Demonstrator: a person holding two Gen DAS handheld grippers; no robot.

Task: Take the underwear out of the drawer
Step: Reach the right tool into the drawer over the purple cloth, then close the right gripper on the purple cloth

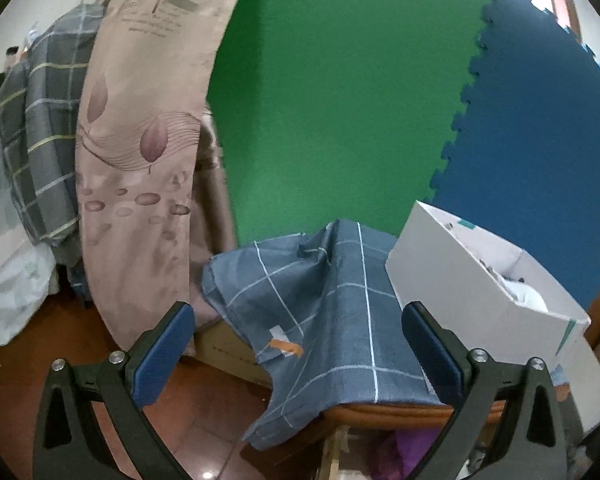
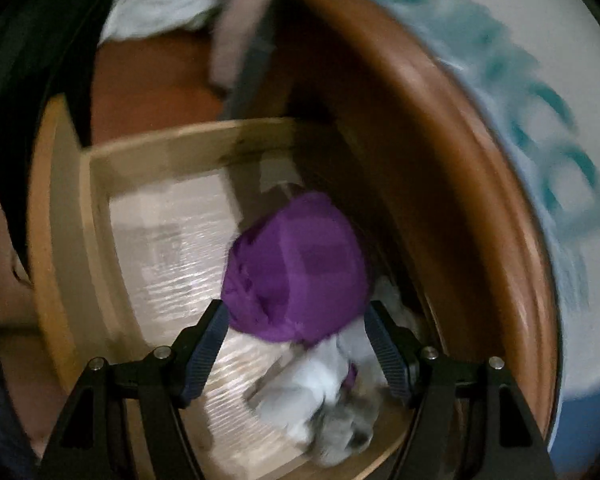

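In the right wrist view the wooden drawer point(image 2: 72, 208) stands open under the brown cabinet top point(image 2: 460, 160). A bunched purple underwear point(image 2: 296, 268) lies inside it, with pale white and grey garments point(image 2: 320, 396) beside it. My right gripper point(image 2: 296, 344) is open, its fingers straddling the near edge of the purple underwear without closing on it. The view is blurred. My left gripper point(image 1: 300, 344) is open and empty, held above the cabinet's corner over a blue checked cloth point(image 1: 320, 312). A bit of purple underwear point(image 1: 404, 448) shows below the cabinet edge.
A white cardboard box point(image 1: 472, 292) stands on the cabinet top at the right. A beige flowered curtain point(image 1: 140, 152) and a grey checked cloth point(image 1: 40, 152) hang at the left. Green point(image 1: 340, 100) and blue point(image 1: 548, 140) foam mats cover the wall. The floor point(image 1: 188, 432) is reddish brown.
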